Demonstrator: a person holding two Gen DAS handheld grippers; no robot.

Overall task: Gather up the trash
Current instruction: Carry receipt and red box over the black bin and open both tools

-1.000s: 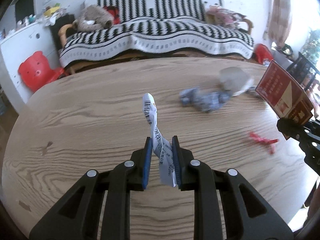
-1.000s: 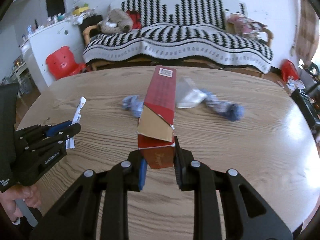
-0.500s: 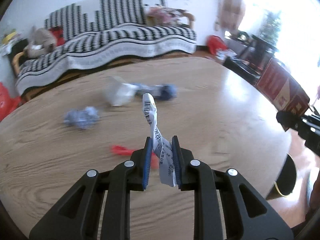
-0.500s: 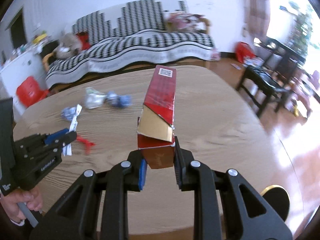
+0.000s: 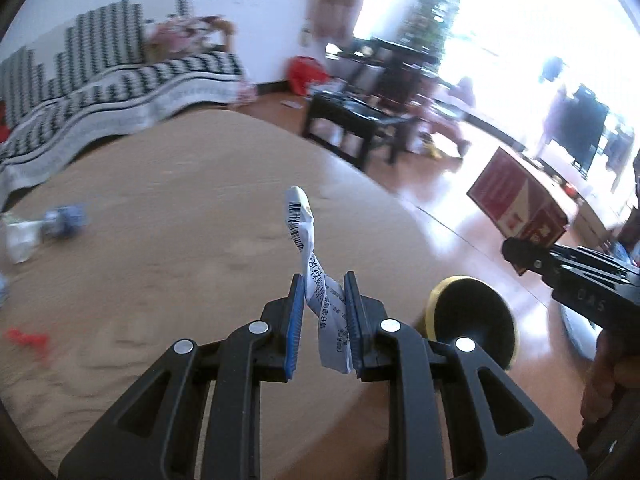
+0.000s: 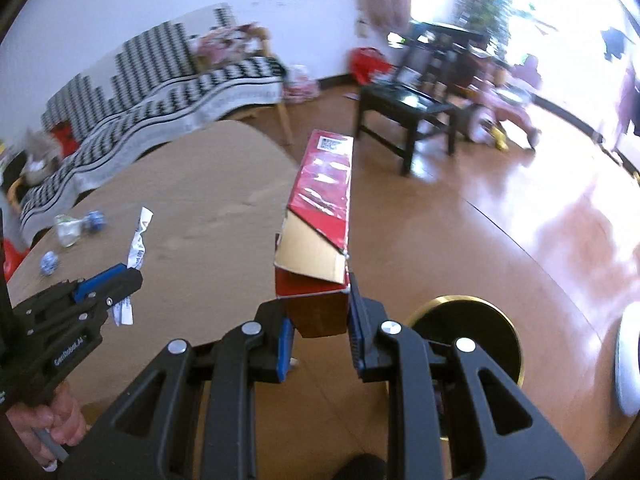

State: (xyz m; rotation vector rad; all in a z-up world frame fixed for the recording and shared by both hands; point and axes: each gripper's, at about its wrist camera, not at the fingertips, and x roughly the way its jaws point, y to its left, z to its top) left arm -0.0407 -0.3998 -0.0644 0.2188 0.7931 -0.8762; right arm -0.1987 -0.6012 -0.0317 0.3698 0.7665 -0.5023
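My left gripper (image 5: 322, 284) is shut on a twisted white receipt (image 5: 306, 248) with a barcode, held above the right end of the wooden table (image 5: 180, 208). In the right wrist view that receipt (image 6: 138, 236) sticks up from the left gripper (image 6: 120, 276) at the left. My right gripper (image 6: 318, 298) is shut on a long red carton (image 6: 324, 200) with a torn flap, held past the table's edge over the floor. The carton (image 5: 516, 204) also appears at the right of the left wrist view. A black bin with a gold rim (image 6: 468, 336) stands on the floor just below.
Crumpled blue wrappers (image 5: 64, 220), a clear wrapper (image 5: 18, 240) and a red scrap (image 5: 28, 338) lie on the table's left part. A black stool (image 6: 408, 112) stands on the wooden floor beyond. A striped sofa (image 6: 160, 80) lines the back wall. A white round object (image 6: 628, 360) sits at far right.
Both grippers have swung right along the table with their loads still held. The view has shifted from the table's middle to its right edge, and the bin and floor have come into sight.
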